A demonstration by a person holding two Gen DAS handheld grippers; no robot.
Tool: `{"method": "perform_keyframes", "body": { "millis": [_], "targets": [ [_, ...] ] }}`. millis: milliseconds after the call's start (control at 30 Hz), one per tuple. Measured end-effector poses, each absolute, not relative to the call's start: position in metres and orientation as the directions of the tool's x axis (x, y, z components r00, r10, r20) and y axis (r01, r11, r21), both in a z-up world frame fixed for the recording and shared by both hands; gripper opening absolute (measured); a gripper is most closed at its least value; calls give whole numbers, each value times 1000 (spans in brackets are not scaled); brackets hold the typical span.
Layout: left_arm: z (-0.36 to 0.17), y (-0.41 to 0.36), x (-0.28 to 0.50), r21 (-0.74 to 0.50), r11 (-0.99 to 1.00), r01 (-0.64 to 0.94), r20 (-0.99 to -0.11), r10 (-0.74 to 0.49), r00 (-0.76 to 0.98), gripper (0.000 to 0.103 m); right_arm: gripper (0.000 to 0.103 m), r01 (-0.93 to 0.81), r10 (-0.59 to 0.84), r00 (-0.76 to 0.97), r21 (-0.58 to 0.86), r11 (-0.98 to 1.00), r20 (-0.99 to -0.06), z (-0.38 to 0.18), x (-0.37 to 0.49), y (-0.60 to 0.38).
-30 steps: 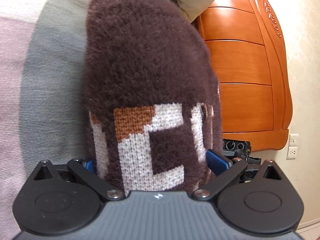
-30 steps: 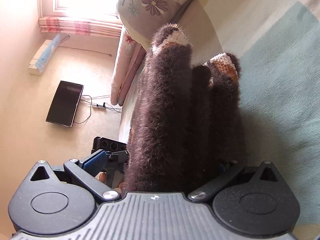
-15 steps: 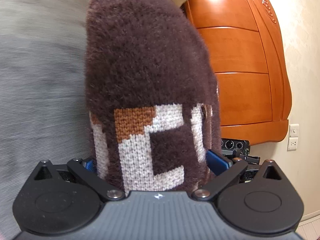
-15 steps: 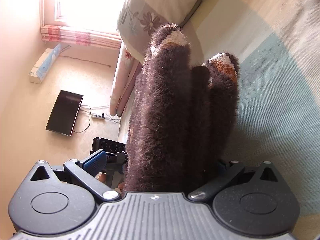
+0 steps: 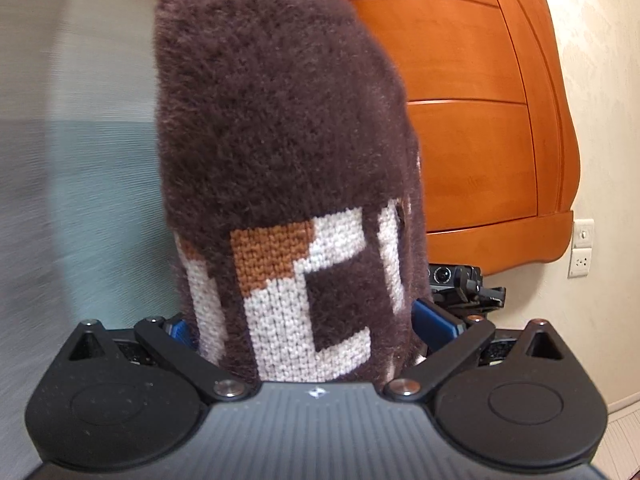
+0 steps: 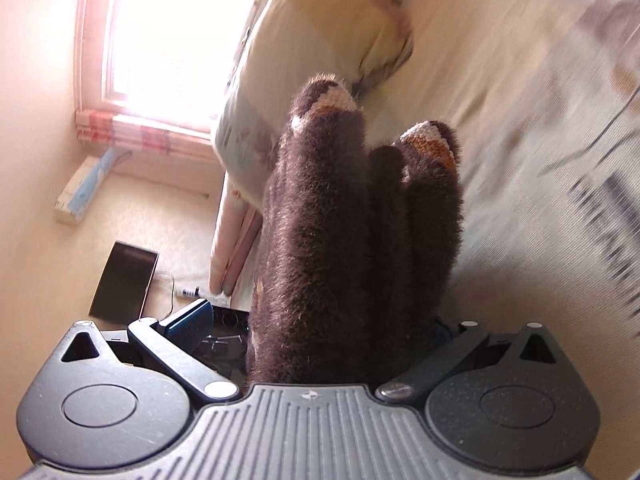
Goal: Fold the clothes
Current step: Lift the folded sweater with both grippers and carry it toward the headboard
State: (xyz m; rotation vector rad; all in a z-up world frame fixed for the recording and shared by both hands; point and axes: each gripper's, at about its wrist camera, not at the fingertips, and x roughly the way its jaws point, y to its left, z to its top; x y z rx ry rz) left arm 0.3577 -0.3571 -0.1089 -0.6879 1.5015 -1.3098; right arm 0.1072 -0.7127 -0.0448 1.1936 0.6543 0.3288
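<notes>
A fuzzy brown sweater (image 5: 280, 128) is pinched by the left gripper (image 5: 304, 328) and its bunched folds (image 6: 360, 240) by the right gripper (image 6: 320, 328), held above the bed (image 6: 500, 100), with a headboard (image 5: 472, 100) seen behind.

Left wrist view: sweater (image 5: 280, 152) bunched between the fingers of the left gripper (image 5: 304, 320), filling mid-frame. Bedspread (image 5: 80, 160) behind and left of it; headboard (image 5: 472, 100) behind and right; wall socket (image 5: 582, 252) right of the headboard. Right wrist view: sweater folds (image 6: 352, 240) rise from the right gripper (image 6: 320, 328). Pillow (image 6: 312, 52) behind; window (image 6: 172, 36) far left; flat panel (image 6: 124, 284) on the floor, lower left.
</notes>
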Motion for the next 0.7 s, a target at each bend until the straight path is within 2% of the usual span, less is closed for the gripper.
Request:
{"method": "perform_keyframes", "body": {
  "millis": [267,700],
  "targets": [
    [-121,-410,374,-949,242,203,-304,-872,-383,101,103,152,485,815,924,351,-319,-56,105,-778],
    [-160,-382,380,-942,282,184,-333,-856,-395,101,103,240,444,818,920,311,-364,-95,127,-818]
  ]
}}
